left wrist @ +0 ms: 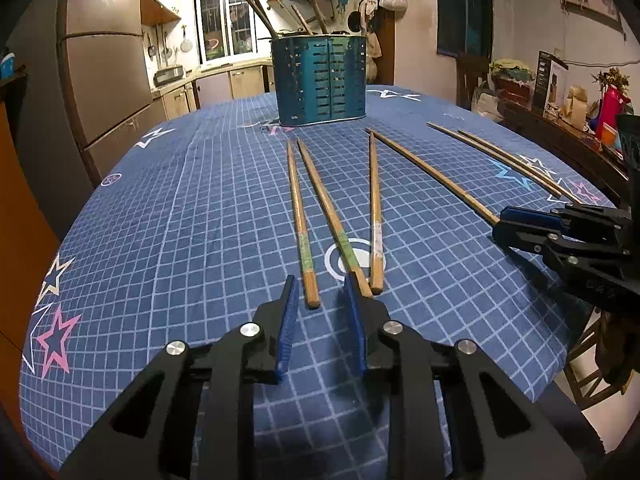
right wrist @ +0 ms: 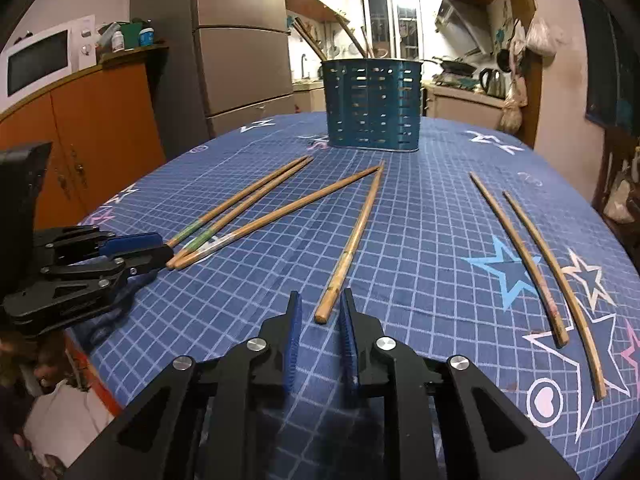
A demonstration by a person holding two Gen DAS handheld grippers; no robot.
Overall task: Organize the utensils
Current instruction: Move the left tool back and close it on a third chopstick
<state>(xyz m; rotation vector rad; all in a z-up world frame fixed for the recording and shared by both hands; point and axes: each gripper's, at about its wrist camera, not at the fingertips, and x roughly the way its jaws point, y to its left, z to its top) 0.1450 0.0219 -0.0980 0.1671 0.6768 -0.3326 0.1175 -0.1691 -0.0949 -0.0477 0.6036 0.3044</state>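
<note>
We're seeing both grippers, left [left wrist: 320, 292] and right [right wrist: 318, 306], fingers parted, holding nothing; chopsticks [right wrist: 348, 248] lying ahead, blue holder [right wrist: 374, 106] standing beyond on counter [right wrist: 440, 216].

The table [left wrist: 168, 216] wore a matt blue cloth printed with a white grid and stars. The chopsticks [left wrist: 298, 216] looked like bare, worn wood, some banded green near the thick end. At the far edge the holder [left wrist: 322, 80] seemed thin perforated metal with a dull blue sheen. Both the left gripper [left wrist: 320, 308] and the right gripper [right wrist: 320, 320] were matt black plastic, with bright metal pins and ribbed blue pads [right wrist: 294, 344] lining the jaws.
</note>
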